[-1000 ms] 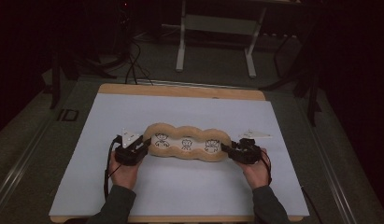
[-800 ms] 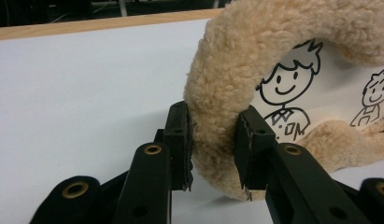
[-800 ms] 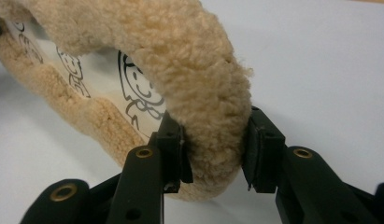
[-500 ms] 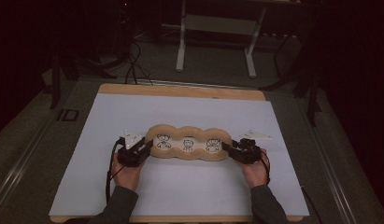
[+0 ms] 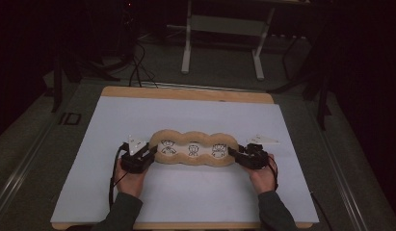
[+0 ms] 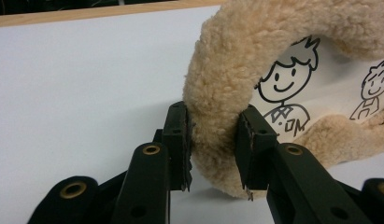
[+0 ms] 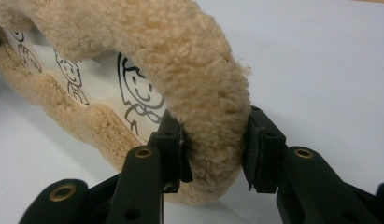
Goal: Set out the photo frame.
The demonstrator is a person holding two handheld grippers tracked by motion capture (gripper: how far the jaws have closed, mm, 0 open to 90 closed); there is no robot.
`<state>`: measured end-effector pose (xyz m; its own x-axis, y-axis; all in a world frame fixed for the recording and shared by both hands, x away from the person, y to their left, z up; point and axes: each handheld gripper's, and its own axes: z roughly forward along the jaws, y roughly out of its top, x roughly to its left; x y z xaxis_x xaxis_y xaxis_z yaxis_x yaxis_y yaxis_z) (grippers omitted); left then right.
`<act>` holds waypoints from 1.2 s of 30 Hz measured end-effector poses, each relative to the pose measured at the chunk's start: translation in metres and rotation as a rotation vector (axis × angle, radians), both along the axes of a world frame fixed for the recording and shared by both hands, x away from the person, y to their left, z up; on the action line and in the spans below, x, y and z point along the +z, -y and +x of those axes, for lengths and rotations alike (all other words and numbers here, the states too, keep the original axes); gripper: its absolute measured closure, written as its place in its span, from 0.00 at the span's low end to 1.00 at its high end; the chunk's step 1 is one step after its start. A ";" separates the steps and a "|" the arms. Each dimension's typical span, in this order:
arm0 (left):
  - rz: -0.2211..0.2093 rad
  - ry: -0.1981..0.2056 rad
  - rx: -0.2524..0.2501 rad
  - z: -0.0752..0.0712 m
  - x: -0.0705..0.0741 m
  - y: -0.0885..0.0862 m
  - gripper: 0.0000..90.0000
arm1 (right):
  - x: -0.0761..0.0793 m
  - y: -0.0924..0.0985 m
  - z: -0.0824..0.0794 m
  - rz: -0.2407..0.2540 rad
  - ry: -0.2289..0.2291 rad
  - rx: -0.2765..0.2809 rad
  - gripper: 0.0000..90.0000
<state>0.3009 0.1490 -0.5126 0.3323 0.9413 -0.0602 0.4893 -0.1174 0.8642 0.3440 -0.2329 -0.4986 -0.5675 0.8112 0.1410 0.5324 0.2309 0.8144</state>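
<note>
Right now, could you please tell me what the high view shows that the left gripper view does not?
High view alone: both hands, the right gripper on the plush frame's far end, all three cartoon drawings, the table's wooden edge and metal stand legs. Left gripper view alone: pads pressing the fleece rim. Both: the left gripper clamping the fleecy tan frame on the white mat.

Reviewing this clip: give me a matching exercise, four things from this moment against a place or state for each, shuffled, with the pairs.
Things:
1. left gripper
2. right gripper
3. long tan fleecy cushion with three cartoon figures
4. pale wooden table edge

Places or states:
A. lies lengthwise across the white table cover
B. jaws clamp the cushion's end at the high view's right
C. bare strip beyond the white cover's far side
D. jaws clamp the cushion's end at the high view's left

Pairs: 1-D, 2-B, 3-A, 4-C
</note>
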 end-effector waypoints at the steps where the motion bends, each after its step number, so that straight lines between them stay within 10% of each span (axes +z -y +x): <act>1: 0.000 -0.002 0.000 0.000 0.000 0.000 0.77 | 0.000 0.000 0.000 0.001 0.000 0.001 0.70; 26: -0.016 -0.029 -0.015 -0.005 -0.003 -0.002 0.76 | -0.002 0.003 -0.004 0.030 -0.017 0.007 0.68; 36: 0.002 -0.030 -0.001 -0.005 -0.003 -0.001 0.61 | -0.004 0.005 -0.003 0.036 -0.034 -0.012 0.53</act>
